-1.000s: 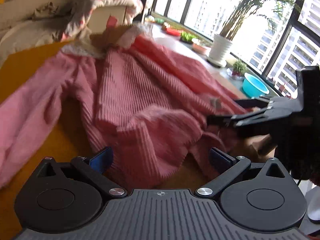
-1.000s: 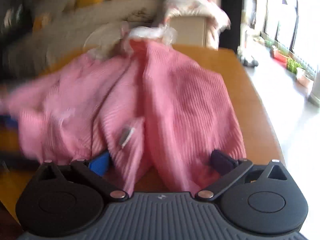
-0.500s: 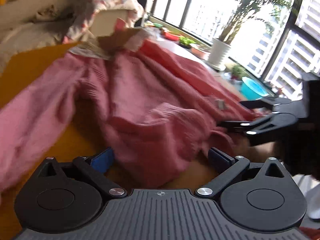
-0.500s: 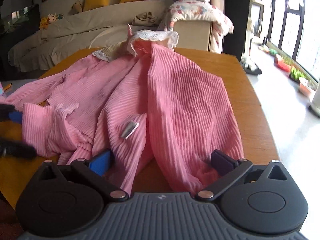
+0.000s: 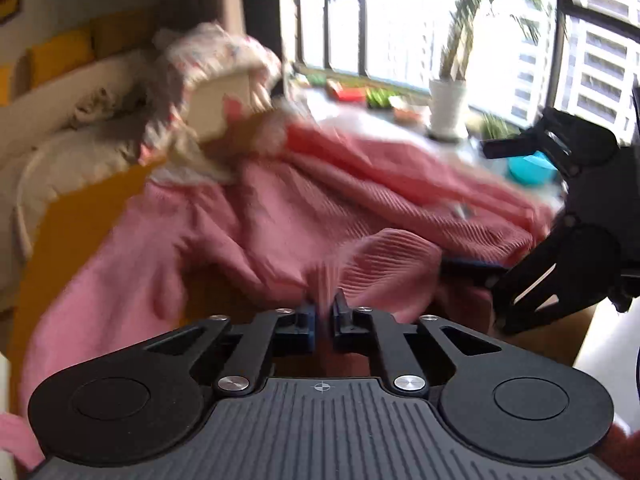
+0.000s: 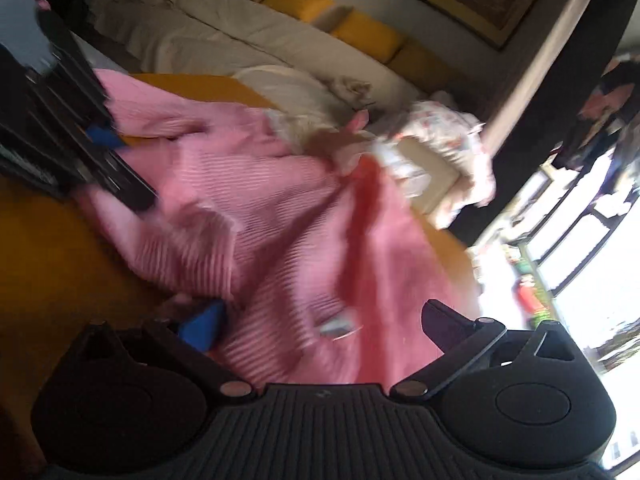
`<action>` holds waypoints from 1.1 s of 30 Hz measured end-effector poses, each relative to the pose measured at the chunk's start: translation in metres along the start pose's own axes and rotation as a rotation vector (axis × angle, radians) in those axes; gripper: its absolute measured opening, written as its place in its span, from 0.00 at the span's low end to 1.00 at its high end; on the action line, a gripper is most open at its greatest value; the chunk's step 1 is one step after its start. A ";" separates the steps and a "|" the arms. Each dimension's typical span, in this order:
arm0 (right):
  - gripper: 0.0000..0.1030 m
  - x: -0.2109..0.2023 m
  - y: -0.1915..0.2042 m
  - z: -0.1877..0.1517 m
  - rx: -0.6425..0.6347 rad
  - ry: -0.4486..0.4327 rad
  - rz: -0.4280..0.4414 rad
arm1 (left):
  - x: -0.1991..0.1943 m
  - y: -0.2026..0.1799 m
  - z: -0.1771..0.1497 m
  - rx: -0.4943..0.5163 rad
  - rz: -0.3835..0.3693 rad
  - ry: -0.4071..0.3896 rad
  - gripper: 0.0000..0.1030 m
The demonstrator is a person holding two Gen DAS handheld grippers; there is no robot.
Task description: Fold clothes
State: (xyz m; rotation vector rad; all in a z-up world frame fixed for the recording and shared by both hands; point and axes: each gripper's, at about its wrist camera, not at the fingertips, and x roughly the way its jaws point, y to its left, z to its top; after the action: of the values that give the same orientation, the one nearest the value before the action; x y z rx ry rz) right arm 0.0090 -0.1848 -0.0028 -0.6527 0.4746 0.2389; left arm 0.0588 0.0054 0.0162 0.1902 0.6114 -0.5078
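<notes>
Two claws are in my feeds, both working at the same pink ribbed garment (image 5: 304, 200), which lies heaped and rumpled across the orange-brown counter (image 5: 76, 220). My left claw (image 5: 324, 316) has its fingers drawn close together with a fold of the pink cloth pinched between them, the fabric rising in a small peak just ahead of the tips. In the left wrist view I see the right claw (image 5: 496, 208) off to the right side, tilted, its fingers spread with the garment's near edge lying between them; one blue-padded finger (image 5: 472, 268) pokes into the cloth. In the right wrist view that same claw (image 6: 320, 320) is clearly spread wide, blue pad at the left, dark pad at the right, with pink fabric and a small grey label (image 6: 338, 326) lying in the gap. I cannot tell from the blur whether either pad is pressing the cloth. The left claw (image 6: 116, 160) shows there at the far left, over a sleeve.

Beyond the counter I see a beige sofa (image 6: 240, 40) with yellow cushions (image 6: 364, 34), a floral-covered piece (image 5: 216, 56) behind the garment's frilled collar (image 5: 192, 164), and by the window a white plant pot (image 5: 448, 104) and a teal bowl (image 5: 528, 168).
</notes>
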 end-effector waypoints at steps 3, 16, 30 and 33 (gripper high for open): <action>1.00 -0.011 -0.011 -0.004 -0.060 -0.029 -0.199 | -0.038 0.025 0.008 -0.030 0.056 -0.086 0.05; 1.00 -0.041 -0.074 -0.030 0.323 0.013 -0.011 | -0.008 0.019 -0.009 -0.327 -0.299 0.032 0.84; 1.00 -0.002 -0.070 -0.024 0.236 0.014 -0.381 | -0.074 0.001 0.003 0.096 -0.040 -0.168 0.06; 1.00 -0.008 -0.069 -0.035 0.270 0.036 -0.318 | -0.087 -0.002 -0.028 0.125 -0.145 -0.024 0.45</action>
State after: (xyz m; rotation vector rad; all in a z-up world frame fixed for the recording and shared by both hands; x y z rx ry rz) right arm 0.0150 -0.2608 0.0132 -0.4601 0.4219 -0.1364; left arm -0.0173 0.0472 0.0446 0.2586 0.5726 -0.6880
